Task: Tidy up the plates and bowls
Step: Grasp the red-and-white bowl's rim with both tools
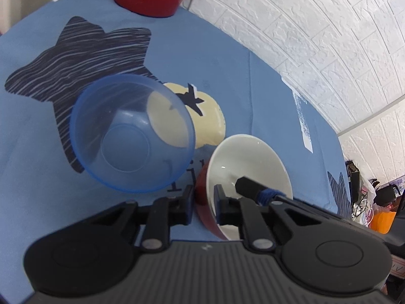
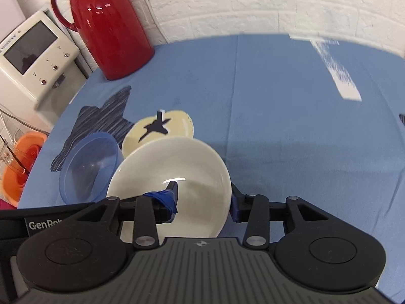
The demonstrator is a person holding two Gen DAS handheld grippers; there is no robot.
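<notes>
Black plastic, the left hand-held gripper and the right hand-held gripper each clench opposite rim walls of the glossy red-and-white ceramic bowl, held tilted above the tabletop. Just beside it sits the translucent blue plastic bowl. I judge nesting is in hand; next, one release and a level lowering.

Surface under blue printed cloth carrying red jug, clear blue bowl, red-and-white bowl.
</notes>
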